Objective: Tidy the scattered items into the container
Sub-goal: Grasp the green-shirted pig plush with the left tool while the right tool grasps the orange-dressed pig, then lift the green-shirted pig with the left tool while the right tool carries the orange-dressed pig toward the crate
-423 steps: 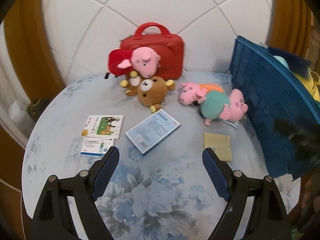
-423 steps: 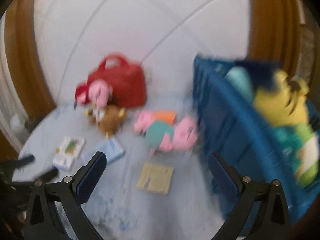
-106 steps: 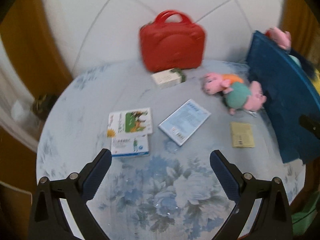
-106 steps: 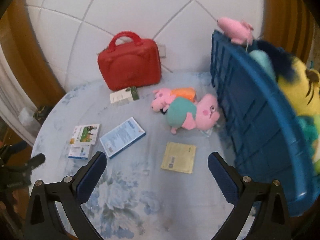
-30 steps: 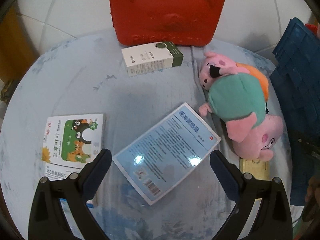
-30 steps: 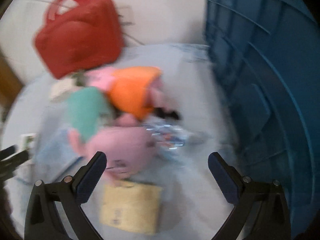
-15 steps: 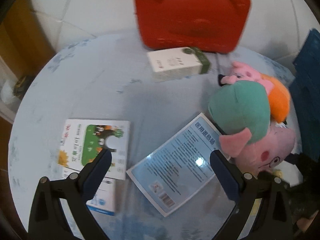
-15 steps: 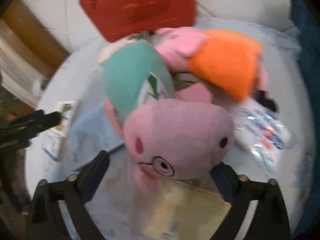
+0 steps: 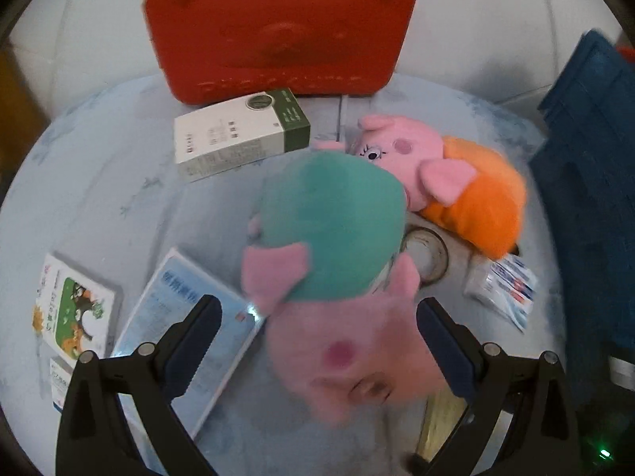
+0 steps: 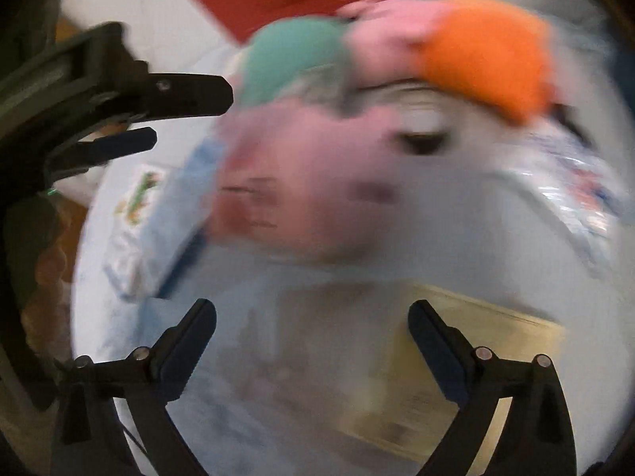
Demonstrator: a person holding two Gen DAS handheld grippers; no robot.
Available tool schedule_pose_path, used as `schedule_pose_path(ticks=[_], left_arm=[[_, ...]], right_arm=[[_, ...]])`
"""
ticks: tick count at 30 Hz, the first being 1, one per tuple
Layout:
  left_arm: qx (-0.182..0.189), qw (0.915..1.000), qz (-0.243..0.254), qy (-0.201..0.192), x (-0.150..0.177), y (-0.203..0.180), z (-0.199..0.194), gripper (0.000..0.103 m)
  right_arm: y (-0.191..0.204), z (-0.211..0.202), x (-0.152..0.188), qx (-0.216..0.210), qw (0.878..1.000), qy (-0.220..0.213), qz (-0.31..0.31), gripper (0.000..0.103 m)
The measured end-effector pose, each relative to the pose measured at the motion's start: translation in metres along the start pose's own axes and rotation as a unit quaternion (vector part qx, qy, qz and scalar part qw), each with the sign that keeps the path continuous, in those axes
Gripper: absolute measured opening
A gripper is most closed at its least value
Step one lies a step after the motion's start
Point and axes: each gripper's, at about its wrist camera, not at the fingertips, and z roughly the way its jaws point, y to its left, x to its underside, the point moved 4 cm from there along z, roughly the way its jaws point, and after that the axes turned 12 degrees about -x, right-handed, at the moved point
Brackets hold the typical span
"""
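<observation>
Right now both tongs gape w/ nothing held, left tongs [image 9: 317, 341] straddling the teal-shirt pig plush [image 9: 333, 261] mid-counter near the blue crate [image 9: 587, 182]; prob. light, squashy, non-fragile, so pinch its pink head.

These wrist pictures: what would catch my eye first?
The teal-shirted pig plush fills the middle of the left view, its pink head between the open fingers of the left hand-held gripper. Behind it an orange-dressed pig plush lies near the blue container, and a red case stands at the back.
</observation>
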Motion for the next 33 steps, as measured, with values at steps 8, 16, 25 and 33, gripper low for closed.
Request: schedule_pose_path(ticks=[8,16,25,33], left_arm=[[0.015,0.9987,-0.005,0.049,0.005,-0.017,0.044,0.08],[-0.079,0.9967,0.02,0.003,-0.008,0.046,0.031,0.074],[-0.064,0.9978,0.013,-0.005,-0.017,0.056,0.039,0.082],[-0.071,0.9972,0.018,-0.01,-0.018,0.049,0.044,0.083]], right_arm=[[-0.044,-0.061,-0.037,0.114,0.992,-0.058,-0.016,0.099],[-0.022,-0.043,-0.113,0.121,0.986,-0.088,-0.076,0.059],[-0.017,0.021,-0.17,0.23,0.95,-0.016,-0.211,0.092],[-0.058,0.045,-0.177,0.298,0.928,-0.011,-0.223,0.103]])
